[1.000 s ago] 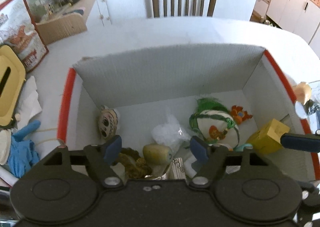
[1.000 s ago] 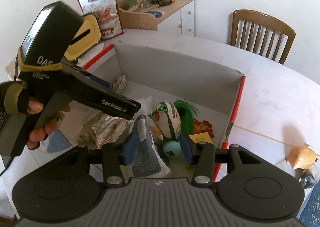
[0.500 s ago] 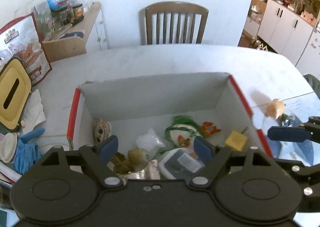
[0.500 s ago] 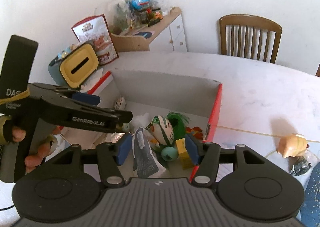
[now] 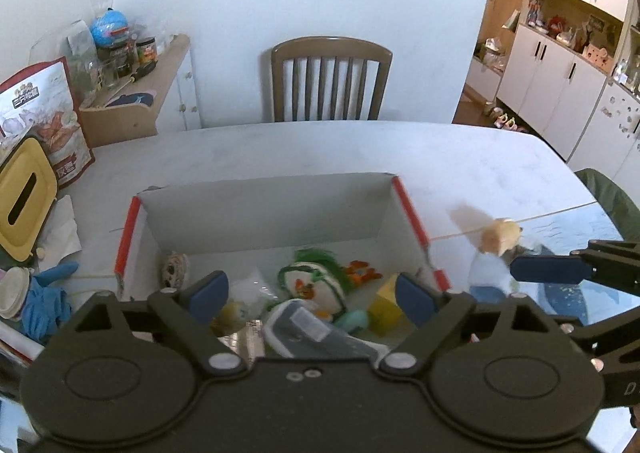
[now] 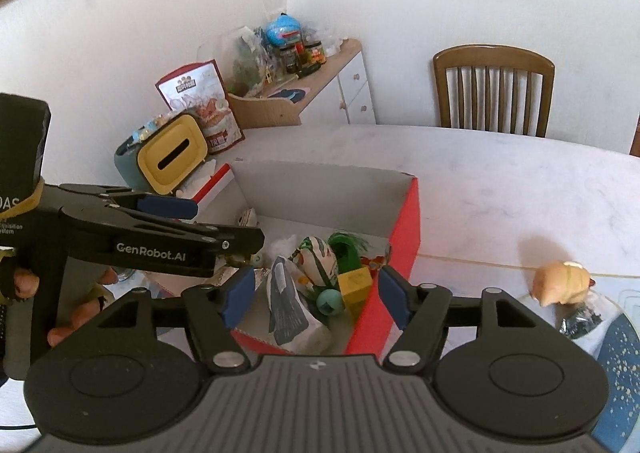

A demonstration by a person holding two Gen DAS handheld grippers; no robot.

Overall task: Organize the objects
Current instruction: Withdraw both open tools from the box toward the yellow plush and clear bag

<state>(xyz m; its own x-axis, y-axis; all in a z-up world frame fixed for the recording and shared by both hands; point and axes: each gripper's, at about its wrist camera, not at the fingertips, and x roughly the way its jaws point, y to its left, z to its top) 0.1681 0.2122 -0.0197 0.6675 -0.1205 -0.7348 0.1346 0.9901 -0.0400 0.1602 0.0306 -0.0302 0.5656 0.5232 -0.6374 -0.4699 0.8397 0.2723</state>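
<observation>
At the left edge of the left wrist view, on the white surface (image 5: 304,149), lie things that have not been gathered: a yellow tissue holder (image 5: 22,205), a printed snack bag (image 5: 44,113) behind it, crumpled white tissue (image 5: 60,229) and a blue glove (image 5: 44,297) lower down. Whether these belong to the job I cannot tell.

In the middle of the frame sits the open cardboard box (image 5: 264,209) with red edges, and most of the sorting looks done there. Inside it, from left to right, are a small round patterned toy (image 5: 175,271), a clear plastic wrapper (image 5: 252,289), a green and white striped egg-shaped toy (image 5: 316,285), a grey pouch (image 5: 316,337) in front of it, a teal ball (image 5: 354,319) and a yellow block (image 5: 386,303).

The left tongs (image 5: 312,295) hang above the box, spread wide with nothing between them.

Right of the box, near the right edge of the frame, a small tan figurine (image 5: 500,237) stands on the surface, outside the box, beside a glass plate (image 6: 592,327) holding a dark crumpled scrap (image 6: 580,321). The right tongs (image 6: 312,297), also spread and empty, hover over the box's near right corner. By my judgement the figurine is what is left to put away.
</observation>
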